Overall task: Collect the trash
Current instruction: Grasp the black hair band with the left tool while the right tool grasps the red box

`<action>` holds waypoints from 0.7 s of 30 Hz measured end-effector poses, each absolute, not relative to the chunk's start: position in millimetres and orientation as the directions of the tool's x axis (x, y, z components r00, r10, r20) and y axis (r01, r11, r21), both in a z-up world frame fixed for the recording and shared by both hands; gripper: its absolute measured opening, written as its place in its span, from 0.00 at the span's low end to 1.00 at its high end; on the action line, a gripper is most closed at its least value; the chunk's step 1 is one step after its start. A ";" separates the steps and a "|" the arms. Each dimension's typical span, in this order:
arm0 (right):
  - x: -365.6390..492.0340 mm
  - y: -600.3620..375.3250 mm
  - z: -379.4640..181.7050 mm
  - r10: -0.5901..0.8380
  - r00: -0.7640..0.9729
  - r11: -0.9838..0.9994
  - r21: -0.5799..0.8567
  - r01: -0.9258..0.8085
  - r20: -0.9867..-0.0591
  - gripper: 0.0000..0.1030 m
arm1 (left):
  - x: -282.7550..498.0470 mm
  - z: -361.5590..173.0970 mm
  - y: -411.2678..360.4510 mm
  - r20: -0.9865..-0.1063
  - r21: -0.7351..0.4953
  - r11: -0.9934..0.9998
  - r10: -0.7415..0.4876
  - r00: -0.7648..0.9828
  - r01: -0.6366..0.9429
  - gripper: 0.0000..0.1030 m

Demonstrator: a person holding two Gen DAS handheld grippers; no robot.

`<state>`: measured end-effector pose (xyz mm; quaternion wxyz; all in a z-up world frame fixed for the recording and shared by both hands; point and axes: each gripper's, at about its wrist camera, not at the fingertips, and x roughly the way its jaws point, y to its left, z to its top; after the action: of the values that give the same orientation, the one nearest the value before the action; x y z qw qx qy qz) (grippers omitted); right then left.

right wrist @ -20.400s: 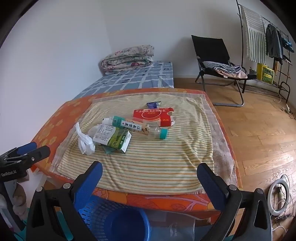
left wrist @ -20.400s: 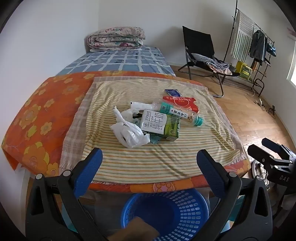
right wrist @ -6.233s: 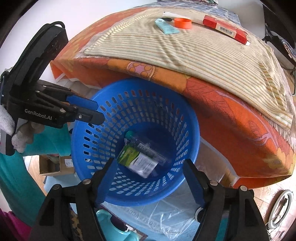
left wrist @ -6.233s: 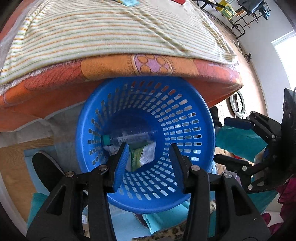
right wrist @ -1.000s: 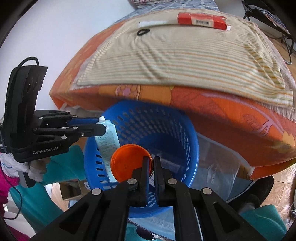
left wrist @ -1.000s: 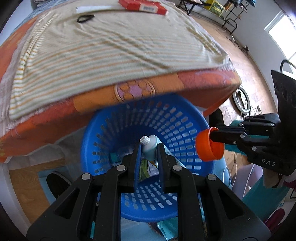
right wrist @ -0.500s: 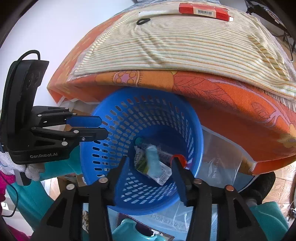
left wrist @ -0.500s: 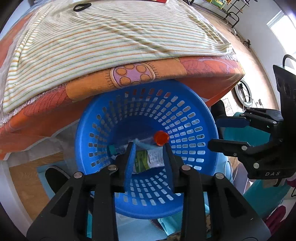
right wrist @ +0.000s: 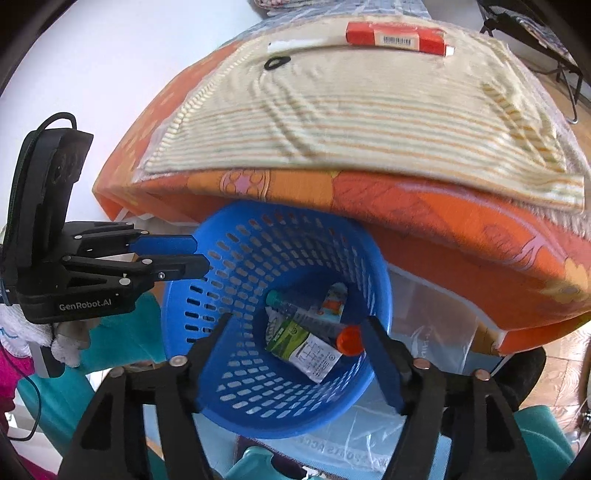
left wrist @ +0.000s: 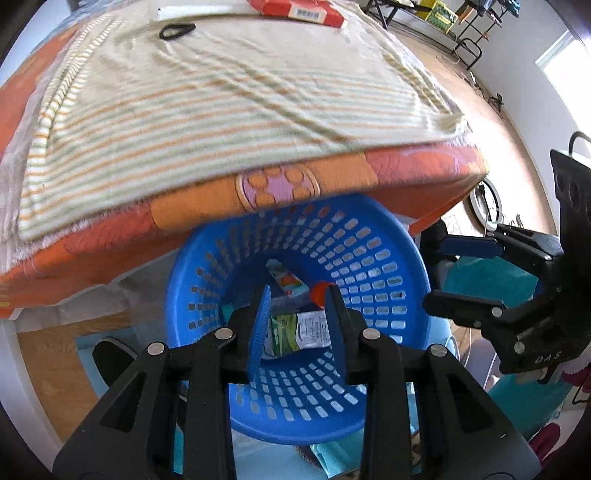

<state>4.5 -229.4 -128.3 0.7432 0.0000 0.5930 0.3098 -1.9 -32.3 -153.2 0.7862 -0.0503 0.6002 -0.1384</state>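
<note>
A blue perforated basket stands on the floor under the table's front edge. Inside lie a green-and-white carton, a clear bottle, an orange cap and a small colourful wrapper. My left gripper is open and empty above the basket; it also shows in the right wrist view. My right gripper is open and empty over the basket; it also shows in the left wrist view. A red box lies at the table's far side.
The table carries a striped cloth over an orange flowered cover. A black ring and a white strip lie near the red box. Clear plastic sheet lies beside the basket. Wooden floor is at right.
One second ago my left gripper held a small bottle and my right gripper held the orange cap. Both opened; those items now lie in the basket. Both grippers have lifted slightly.
</note>
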 end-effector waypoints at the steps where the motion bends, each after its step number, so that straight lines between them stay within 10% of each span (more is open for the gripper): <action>1: 5.4 -229.6 -126.9 0.463 0.109 0.808 0.368 -0.460 -0.880 0.73 | 0.9 -150.2 -31.8 -0.928 -0.246 0.957 -0.279 0.249 0.155 0.29; 21: 111.3 -266.4 -60.7 0.488 0.295 0.853 0.375 -0.364 -0.822 0.81 | 103.8 -103.9 18.1 -0.891 -0.256 0.966 -0.245 0.383 0.022 0.41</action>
<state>111.3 -266.4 -60.7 0.8027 0.0582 0.5311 0.2652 103.8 18.1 -103.9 0.8253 -0.1015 0.5497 -0.0806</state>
